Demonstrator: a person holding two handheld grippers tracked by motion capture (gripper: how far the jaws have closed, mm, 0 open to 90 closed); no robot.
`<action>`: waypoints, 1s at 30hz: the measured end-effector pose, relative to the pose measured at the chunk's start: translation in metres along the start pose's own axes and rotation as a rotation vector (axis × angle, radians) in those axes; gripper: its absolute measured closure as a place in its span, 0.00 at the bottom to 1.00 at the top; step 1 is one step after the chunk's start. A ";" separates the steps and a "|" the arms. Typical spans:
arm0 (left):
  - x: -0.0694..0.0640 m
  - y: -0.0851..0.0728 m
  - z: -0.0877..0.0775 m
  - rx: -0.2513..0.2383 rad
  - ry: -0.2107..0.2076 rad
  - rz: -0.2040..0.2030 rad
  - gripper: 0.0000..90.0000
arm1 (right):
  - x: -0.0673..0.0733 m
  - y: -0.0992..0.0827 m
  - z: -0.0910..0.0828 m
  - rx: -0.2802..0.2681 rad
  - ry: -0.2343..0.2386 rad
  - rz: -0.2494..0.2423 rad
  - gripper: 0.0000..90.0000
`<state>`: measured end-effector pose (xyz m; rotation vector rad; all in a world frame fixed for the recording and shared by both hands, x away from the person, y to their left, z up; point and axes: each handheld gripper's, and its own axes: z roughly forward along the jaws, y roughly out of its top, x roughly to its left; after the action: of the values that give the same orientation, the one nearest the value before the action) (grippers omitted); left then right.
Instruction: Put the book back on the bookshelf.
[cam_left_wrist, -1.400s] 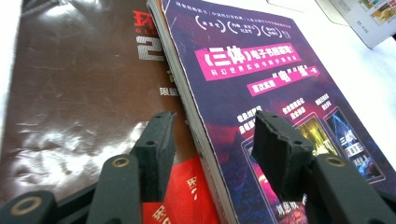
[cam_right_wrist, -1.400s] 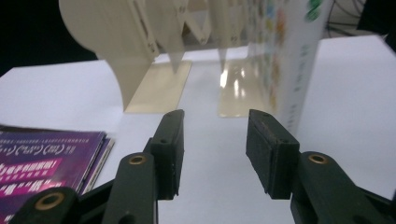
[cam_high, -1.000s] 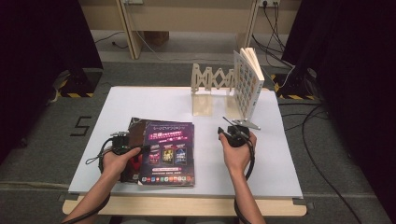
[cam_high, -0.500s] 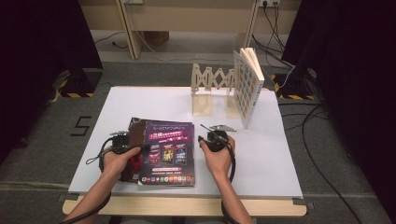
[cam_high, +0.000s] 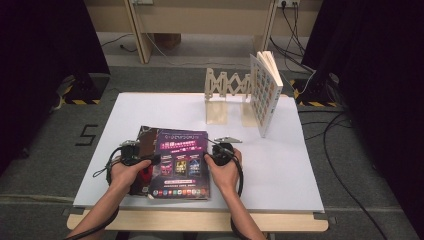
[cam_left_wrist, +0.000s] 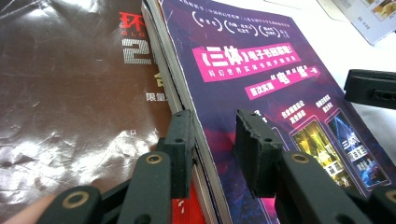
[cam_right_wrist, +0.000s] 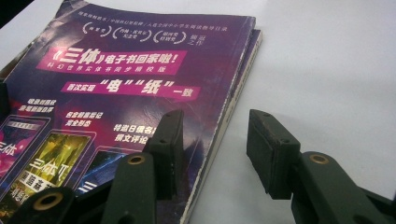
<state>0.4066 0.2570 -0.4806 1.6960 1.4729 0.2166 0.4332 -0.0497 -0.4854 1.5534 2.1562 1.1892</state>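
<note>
Left gripper (cam_high: 150, 161) jaws closing, straddling the purple magazine's (cam_high: 181, 162) left edge, not clamped. Right gripper (cam_high: 207, 156) open, straddling the magazine's right edge.

A white bench (cam_high: 165, 107) carries stacked magazines (cam_high: 181, 162) near its front edge, a wooden rack (cam_high: 227, 92) and an upright book (cam_high: 265, 92) at the back.

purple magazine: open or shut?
Shut. The purple magazine lies flat on the table, cover up, page edges stacked together in both gripper views.
</note>
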 end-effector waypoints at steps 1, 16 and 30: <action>0.000 0.000 0.001 0.000 -0.002 -0.001 0.73 | 0.000 0.000 0.000 0.003 0.001 0.000 0.63; -0.007 0.007 0.004 -0.011 0.027 0.057 0.80 | -0.002 0.003 0.000 0.021 0.004 -0.006 0.61; -0.013 0.009 0.009 0.006 0.044 0.070 0.76 | -0.009 0.021 0.005 0.049 0.003 0.006 0.58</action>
<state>0.4151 0.2415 -0.4751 1.7591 1.4490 0.2889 0.4543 -0.0534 -0.4761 1.5796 2.1999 1.1497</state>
